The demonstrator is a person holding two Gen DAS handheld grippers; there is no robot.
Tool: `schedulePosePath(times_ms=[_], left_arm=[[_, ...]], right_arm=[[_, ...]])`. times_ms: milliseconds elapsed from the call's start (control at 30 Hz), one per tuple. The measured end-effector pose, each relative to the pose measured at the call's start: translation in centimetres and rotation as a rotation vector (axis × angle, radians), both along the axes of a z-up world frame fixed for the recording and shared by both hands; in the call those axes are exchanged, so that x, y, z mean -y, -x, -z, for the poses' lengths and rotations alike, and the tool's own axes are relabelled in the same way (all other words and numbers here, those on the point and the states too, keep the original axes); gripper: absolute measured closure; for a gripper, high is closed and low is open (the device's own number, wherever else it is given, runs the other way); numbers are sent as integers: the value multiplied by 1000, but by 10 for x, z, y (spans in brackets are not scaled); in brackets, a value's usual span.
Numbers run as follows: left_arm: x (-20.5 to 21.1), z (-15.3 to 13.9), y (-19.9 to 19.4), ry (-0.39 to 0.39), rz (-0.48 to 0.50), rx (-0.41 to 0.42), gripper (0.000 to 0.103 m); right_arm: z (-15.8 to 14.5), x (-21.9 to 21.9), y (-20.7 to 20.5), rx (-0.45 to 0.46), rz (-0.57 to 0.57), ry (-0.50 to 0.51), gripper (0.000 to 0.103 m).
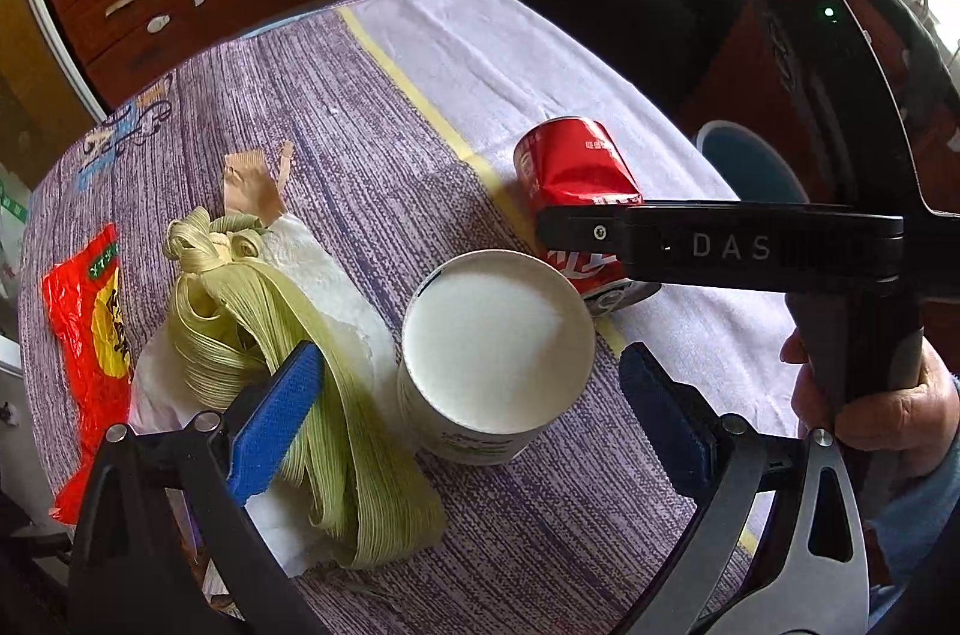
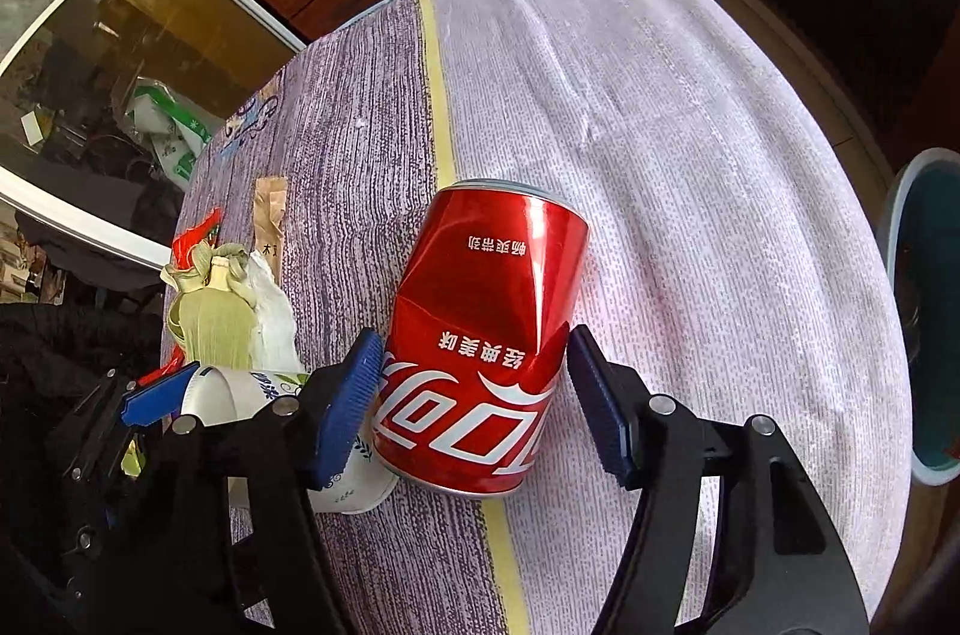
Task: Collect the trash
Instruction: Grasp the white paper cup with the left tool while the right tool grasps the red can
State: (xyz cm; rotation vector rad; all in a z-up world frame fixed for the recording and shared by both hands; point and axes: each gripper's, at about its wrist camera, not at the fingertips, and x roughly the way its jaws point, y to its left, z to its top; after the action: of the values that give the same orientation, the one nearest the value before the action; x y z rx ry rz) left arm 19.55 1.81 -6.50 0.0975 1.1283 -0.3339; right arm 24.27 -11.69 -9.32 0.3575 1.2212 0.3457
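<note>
Your right tongs [image 2: 474, 395] straddle the can [image 2: 480, 335], which lies on its side on the surface [image 2: 690, 155], dented, across the yellow stripe [image 2: 438, 107]. The blue pads [image 2: 348, 407] sit partly open at the can's lower body: the left pad looks right against the red wall, the right pad just beside it — I would not call that a grip yet. Square the pads on the round, undented part near the logo, not on the crease, so the can does not twist out when you squeeze. Close gently; thin metal will buckle further. The cup [image 1: 498, 353] stands just beside the can, so lift straight up and away from it.

Your left tongs [image 1: 474, 407] hang wide open around the cup, with nothing held; the left pad lies over the husks [image 1: 252, 311] and a napkin [image 1: 336, 269]. Keep that hand quiet while the right one works.

Still lying about: a red wrapper [image 1: 90, 323] and a scrap of brown paper [image 1: 252, 185] — both flat, so they will likely need pinching at an edge. A blue-rimmed bin [image 2: 936, 311] shows at the right edge of the right view, seemingly below the surface.
</note>
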Motion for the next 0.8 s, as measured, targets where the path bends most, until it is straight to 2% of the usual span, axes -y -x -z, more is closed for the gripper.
schedulePosePath(times_ms=[133, 200, 267, 333, 467, 600, 800], left_arm=[[7, 1, 0, -19, 11, 4, 5], [11, 1, 0, -28, 17, 13, 8], [14, 1, 1, -42, 23, 19, 30], [16, 1, 2, -44, 26, 22, 45], [24, -4, 11, -44, 43, 50, 46], [41, -5, 21, -22, 86, 32, 46], [69, 5, 39, -51, 112, 28, 44]], right_arm=[[-3, 9, 7, 9, 6, 13, 42], [-4, 15, 11, 11, 11, 17, 42], [-4, 21, 16, 8, 21, 19, 42], [-2, 29, 21, 1, 35, 15, 42], [-1, 38, 29, -3, 49, 9, 42], [-1, 50, 41, -4, 67, -4, 42], [-2, 71, 60, -7, 100, -16, 42]])
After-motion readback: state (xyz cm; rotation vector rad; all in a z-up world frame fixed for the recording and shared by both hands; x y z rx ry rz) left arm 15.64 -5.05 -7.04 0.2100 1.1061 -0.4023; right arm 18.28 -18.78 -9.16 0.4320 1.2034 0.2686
